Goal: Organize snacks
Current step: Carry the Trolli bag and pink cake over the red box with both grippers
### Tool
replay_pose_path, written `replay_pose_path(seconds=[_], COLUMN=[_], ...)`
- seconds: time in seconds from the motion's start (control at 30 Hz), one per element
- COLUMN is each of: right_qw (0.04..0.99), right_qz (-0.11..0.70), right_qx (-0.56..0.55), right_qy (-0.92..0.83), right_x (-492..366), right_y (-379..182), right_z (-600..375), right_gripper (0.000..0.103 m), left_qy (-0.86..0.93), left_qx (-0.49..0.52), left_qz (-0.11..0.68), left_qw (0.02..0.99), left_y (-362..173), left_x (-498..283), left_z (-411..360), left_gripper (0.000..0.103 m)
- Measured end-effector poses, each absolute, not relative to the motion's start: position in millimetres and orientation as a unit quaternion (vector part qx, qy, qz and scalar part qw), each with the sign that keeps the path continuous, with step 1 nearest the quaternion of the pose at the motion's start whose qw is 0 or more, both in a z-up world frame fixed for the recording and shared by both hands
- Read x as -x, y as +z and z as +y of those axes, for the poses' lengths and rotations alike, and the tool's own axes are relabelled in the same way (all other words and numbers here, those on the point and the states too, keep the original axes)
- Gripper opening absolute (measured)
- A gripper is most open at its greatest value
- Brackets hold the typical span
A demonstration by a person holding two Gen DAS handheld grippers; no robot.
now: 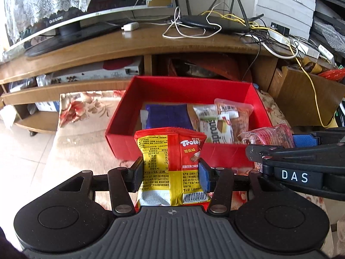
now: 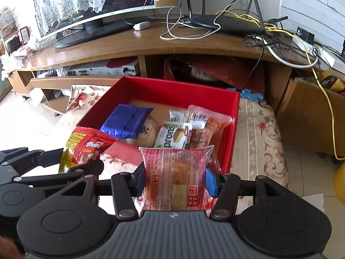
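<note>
Red box (image 2: 234, 129) mid-frame holds blue packet (image 2: 126, 120), wafer pack (image 2: 171, 135), orange-brown snack (image 2: 202, 129). Left gripper (image 1: 170, 173) jaws pinch Trolli bag (image 1: 170, 161); right gripper (image 2: 174, 182) jaws pinch pink pastry pack (image 2: 174, 172).

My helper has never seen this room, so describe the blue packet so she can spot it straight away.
Find the red box on the floral cloth before the TV stand. The blue packet lies inside at its left end, beside the brown-and-white wrappers. It is the only solid shiny blue snack there.

Matte black left gripper (image 1: 170, 173) and right gripper (image 2: 174, 180): ribbed grey base, silver rivets, blue-padded jaws, white "DAS" lettering
</note>
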State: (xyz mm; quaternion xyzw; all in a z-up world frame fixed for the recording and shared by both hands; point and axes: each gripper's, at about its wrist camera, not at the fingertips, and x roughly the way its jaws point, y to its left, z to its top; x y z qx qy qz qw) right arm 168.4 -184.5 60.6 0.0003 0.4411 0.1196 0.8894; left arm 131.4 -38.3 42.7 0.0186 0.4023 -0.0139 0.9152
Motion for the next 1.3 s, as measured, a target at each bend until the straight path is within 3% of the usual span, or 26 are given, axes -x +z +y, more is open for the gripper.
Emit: replay_pose_path(seconds=[1.3], right_qw=[0.899], right_qz=[0.428], right_qx=[-0.007], right_qy=[0.097], right_x=[-251.3], right_y=[61.6], right_z=[-191.6], right_gripper=[0.051], left_qy=[-0.006], left_qx=[-0.027], left_qz=[0.385], left_qw=[0.922], left_y=[50.0], left_x=[-209.3], left_z=[-45.6], left_gripper=[0.056])
